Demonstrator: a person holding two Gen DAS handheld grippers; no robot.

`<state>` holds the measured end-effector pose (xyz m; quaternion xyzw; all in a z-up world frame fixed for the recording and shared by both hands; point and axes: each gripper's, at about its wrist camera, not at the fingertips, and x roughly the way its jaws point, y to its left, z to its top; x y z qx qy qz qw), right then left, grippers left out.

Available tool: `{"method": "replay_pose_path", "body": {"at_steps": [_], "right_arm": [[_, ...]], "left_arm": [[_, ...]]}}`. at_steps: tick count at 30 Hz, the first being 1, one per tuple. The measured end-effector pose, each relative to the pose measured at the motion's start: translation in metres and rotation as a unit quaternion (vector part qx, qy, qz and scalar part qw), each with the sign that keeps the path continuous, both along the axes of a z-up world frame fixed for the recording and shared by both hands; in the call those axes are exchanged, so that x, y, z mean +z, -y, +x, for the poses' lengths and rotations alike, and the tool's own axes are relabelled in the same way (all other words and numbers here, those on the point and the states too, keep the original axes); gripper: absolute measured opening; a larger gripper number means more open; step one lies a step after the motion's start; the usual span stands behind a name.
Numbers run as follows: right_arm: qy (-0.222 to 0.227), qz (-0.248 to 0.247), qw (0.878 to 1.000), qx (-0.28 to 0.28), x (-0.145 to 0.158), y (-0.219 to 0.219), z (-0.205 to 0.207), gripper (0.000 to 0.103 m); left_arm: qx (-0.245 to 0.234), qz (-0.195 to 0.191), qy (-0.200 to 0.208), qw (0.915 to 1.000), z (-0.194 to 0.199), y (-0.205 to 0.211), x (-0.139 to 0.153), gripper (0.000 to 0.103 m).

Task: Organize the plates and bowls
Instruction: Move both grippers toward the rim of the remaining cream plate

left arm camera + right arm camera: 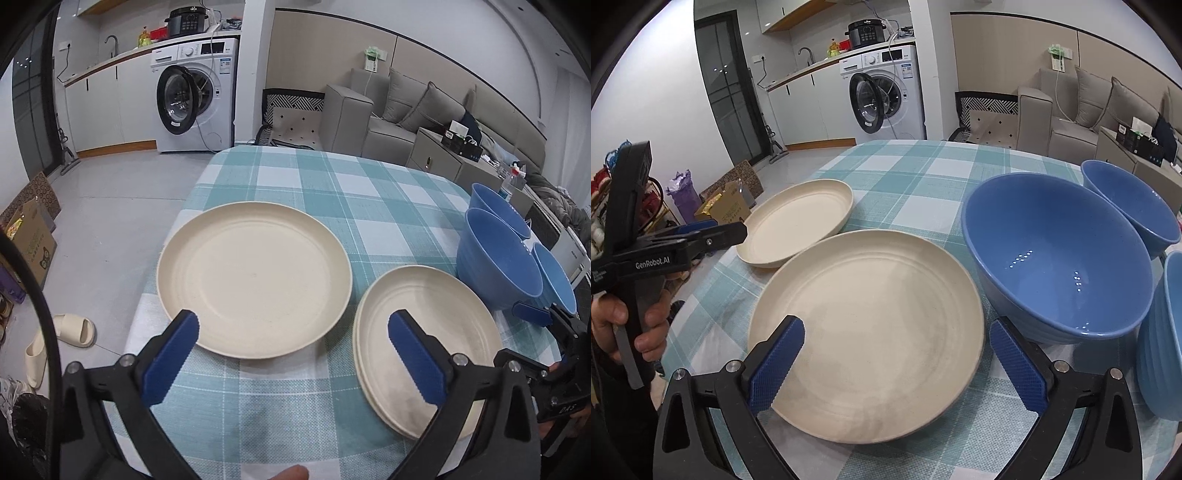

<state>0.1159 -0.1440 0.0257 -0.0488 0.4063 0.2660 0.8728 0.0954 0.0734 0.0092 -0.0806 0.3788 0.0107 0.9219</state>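
A single cream plate (255,280) lies on the checked tablecloth (332,192) at the left; it also shows in the right wrist view (798,221). A stack of cream plates (428,332) lies to its right, large in the right wrist view (879,325). Three blue bowls stand at the right: a large one (1060,258), one behind (1126,199), one at the edge (1163,339). My left gripper (293,334) is open and empty, above the gap between the single plate and the stack. My right gripper (895,343) is open and empty over the stack's near edge.
The table's left edge (159,258) drops to a tiled floor with slippers (62,339) and cardboard boxes (33,243). A washing machine (195,96) with its door open stands behind. A grey sofa (406,110) is at the back right.
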Motion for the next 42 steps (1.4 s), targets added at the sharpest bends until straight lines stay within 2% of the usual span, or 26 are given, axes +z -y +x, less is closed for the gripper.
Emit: {"method": "replay_pose_path", "body": {"at_steps": [6, 17, 23, 33, 42], "right_arm": [[-0.008, 0.013, 1.0, -0.001, 0.013, -0.007, 0.01, 0.102], [0.013, 0.009, 1.0, 0.016, 0.051, -0.037, 0.023, 0.102], [0.013, 0.009, 1.0, 0.019, 0.058, -0.055, 0.033, 0.102], [0.003, -0.005, 1.0, 0.01, 0.047, -0.082, 0.058, 0.102], [-0.012, -0.016, 1.0, 0.002, 0.027, -0.104, 0.081, 0.102]], "left_arm": [[0.012, -0.001, 0.004, 0.9999, -0.001, -0.01, 0.003, 0.103], [0.046, -0.01, 0.019, 0.9987, -0.008, -0.035, 0.014, 0.103], [0.069, -0.014, 0.027, 0.9971, -0.009, -0.052, 0.015, 0.103], [0.104, -0.023, 0.023, 0.994, -0.001, -0.074, 0.003, 0.103], [0.099, -0.037, 0.009, 0.9944, 0.011, -0.08, -0.015, 0.103]]}}
